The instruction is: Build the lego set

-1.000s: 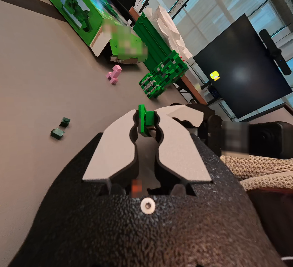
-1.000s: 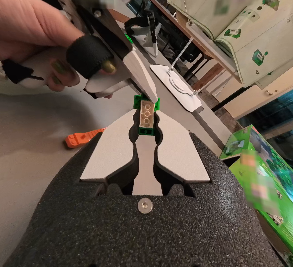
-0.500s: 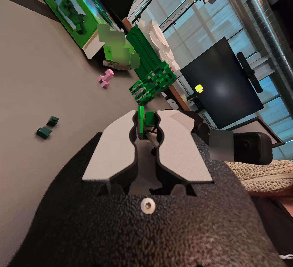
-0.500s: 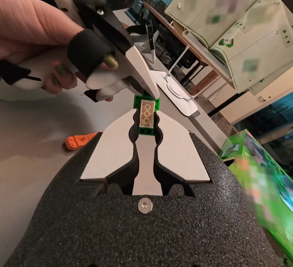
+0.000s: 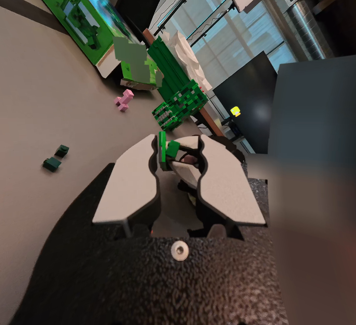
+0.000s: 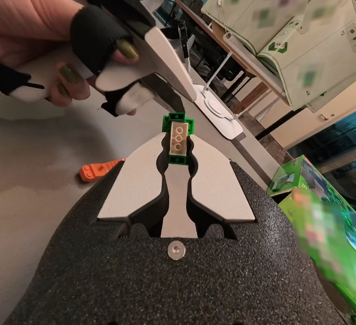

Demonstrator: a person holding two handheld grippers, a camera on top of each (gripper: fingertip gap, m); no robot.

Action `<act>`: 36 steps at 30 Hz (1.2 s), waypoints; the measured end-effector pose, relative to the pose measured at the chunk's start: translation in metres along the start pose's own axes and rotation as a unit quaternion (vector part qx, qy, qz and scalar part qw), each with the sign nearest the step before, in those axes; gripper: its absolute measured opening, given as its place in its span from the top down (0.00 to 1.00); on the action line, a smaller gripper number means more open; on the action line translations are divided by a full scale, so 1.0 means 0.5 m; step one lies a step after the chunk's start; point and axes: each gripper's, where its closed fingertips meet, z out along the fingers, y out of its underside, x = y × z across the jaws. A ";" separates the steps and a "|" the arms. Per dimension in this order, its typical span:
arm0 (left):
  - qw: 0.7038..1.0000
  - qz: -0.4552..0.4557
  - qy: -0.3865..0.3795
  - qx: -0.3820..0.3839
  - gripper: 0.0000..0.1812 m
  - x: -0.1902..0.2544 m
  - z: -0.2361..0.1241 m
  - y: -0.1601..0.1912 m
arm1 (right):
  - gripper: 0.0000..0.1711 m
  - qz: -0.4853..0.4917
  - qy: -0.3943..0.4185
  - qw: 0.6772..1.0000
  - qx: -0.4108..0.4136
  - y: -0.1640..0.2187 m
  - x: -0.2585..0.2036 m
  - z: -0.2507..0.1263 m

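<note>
While the right gripper [image 6: 177, 138] sits at the centre of its own view, its two fingers are pinched in on a small green and tan lego piece [image 6: 178, 138], tan underside with three round sockets facing the camera, green bits poking out at both ends. The left gripper [image 5: 178, 143] has its fingers spread apart around that same piece [image 5: 167, 150] in its view, not touching it as far as I can tell. In the right wrist view it shows at upper left, held by a hand [image 6: 38, 32], with one white finger [image 6: 173, 69] ending just above the piece.

On the grey table [image 5: 48, 94] in the left view: two dark green bricks [image 5: 55, 158] at mid left, a pink piece [image 5: 124, 101] farther up, a green built block [image 5: 179, 107] above centre, and the green box [image 5: 77, 13] at upper left. An orange brick separator [image 6: 98, 169] lies at mid left in the right view, instruction booklet [image 6: 289, 26] on a stand at upper right.
</note>
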 end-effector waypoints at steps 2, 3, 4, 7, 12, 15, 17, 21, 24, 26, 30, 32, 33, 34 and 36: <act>1.000 0.010 -0.004 -0.015 0.77 -0.002 -0.006 0.009 | 0.91 0.004 -0.001 1.000 0.002 -0.002 0.001 -0.001; 1.000 0.017 -0.006 -0.023 0.77 -0.002 -0.008 0.014 | 0.91 0.004 -0.002 1.000 0.003 -0.003 0.000 -0.002; 0.999 0.023 -0.008 -0.029 0.77 -0.003 -0.009 0.018 | 0.91 0.004 -0.002 1.000 0.003 -0.003 0.000 -0.002; 0.999 0.032 0.001 -0.037 0.78 0.000 -0.009 0.024 | 0.91 0.002 -0.006 1.000 0.004 -0.004 -0.005 -0.003; 0.998 0.038 0.022 -0.037 0.78 0.000 -0.009 0.022 | 0.91 0.001 -0.010 1.000 0.009 -0.008 -0.008 -0.005; 0.998 0.035 0.038 -0.036 0.79 0.001 -0.010 0.022 | 0.91 0.002 -0.012 1.000 0.013 -0.011 -0.009 -0.007; 0.998 0.042 0.039 -0.026 0.85 0.000 -0.011 0.017 | 0.91 0.002 -0.014 1.000 0.013 -0.011 -0.010 -0.007; 0.998 0.039 0.044 -0.019 0.88 -0.001 -0.014 0.017 | 0.91 0.001 -0.016 1.000 0.017 -0.014 -0.012 -0.009; 0.998 0.027 0.057 -0.014 0.86 0.002 -0.018 0.015 | 0.91 0.002 -0.017 1.000 0.015 -0.013 -0.013 -0.009; 0.998 0.027 0.060 -0.019 0.84 0.004 -0.019 0.019 | 0.91 0.003 -0.018 1.000 0.014 -0.012 -0.014 -0.008; 0.997 0.032 0.062 -0.030 0.83 0.005 -0.016 0.024 | 0.91 0.005 -0.020 1.000 0.016 -0.013 -0.014 -0.009; 0.997 0.034 0.060 -0.031 0.85 0.003 -0.016 0.024 | 0.91 0.005 -0.021 1.000 0.017 -0.014 -0.015 -0.009; 0.997 0.036 0.059 -0.031 0.87 0.002 -0.017 0.024 | 0.91 0.005 -0.022 1.000 0.018 -0.015 -0.015 -0.009; 0.997 0.037 0.057 -0.030 0.88 0.000 -0.018 0.024 | 0.91 0.005 -0.023 1.000 0.019 -0.016 -0.016 -0.009; 0.997 0.036 0.056 -0.028 0.90 -0.002 -0.019 0.024 | 0.91 0.004 -0.023 1.000 0.019 -0.017 -0.017 -0.009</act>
